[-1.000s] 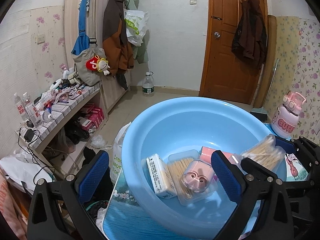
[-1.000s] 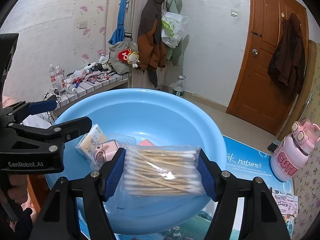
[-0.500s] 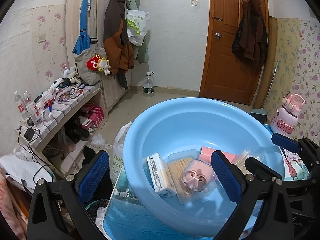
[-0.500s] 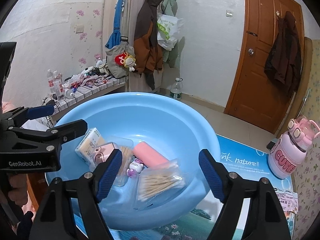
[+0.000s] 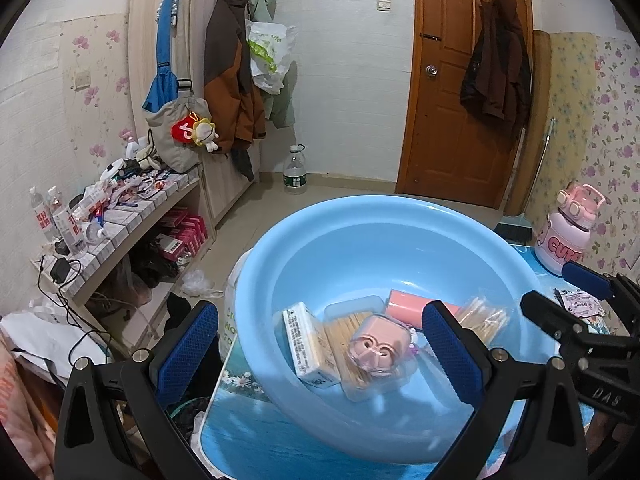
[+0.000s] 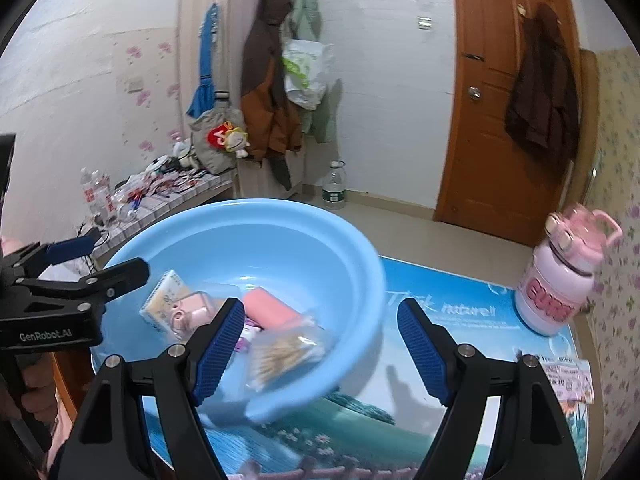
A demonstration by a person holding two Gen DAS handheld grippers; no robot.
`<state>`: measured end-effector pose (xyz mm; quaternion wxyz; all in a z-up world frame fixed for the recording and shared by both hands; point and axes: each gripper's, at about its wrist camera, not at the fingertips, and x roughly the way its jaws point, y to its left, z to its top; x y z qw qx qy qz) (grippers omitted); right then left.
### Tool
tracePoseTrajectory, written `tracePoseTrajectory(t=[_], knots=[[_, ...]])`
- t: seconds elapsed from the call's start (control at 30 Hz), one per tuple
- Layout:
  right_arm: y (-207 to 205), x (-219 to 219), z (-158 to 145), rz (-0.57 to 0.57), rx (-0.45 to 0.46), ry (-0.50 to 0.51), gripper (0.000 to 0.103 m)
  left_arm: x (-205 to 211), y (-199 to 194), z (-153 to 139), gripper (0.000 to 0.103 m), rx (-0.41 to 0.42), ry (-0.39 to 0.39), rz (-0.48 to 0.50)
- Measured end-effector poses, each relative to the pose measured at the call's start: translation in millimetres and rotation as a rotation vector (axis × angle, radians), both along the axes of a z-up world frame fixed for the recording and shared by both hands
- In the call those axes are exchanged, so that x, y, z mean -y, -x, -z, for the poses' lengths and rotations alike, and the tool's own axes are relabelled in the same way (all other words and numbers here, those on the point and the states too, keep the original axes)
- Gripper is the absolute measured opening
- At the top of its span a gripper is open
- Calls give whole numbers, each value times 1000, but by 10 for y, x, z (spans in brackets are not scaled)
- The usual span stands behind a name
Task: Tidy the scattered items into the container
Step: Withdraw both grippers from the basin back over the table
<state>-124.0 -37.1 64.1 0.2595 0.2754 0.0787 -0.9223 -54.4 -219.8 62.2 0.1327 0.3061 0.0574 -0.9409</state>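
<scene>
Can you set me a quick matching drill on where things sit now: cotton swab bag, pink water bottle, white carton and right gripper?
Things:
1. cotton swab bag
2. pink water bottle
3. white carton
4. right gripper

Places or states:
A. on the table mat outside the basin, by the flowered wall
B. open, nothing between its fingers
C. in the blue basin, on the side nearest the right gripper
D. in the basin, on the side nearest the left gripper

Pairs: 1-C, 2-A, 3-D, 4-B
</scene>
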Motion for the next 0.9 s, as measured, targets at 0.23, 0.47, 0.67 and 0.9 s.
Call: tracePoseTrajectory(t=[0.23,0.47,0.67,0.9], knots=[[20,-315,-38,63,5,27,81,-163,-67,-20,103,3,8,19],[-27,-628,-20,110,28,51,81,-370,-125,-86,103,-4,16,45],[-161,-680,-104,106,12,56,81,-535,-170,-166,103,-12,26,66],[-285,-805,-170,138,9,48,81,-714,-253,-249,103,-20,34,91]])
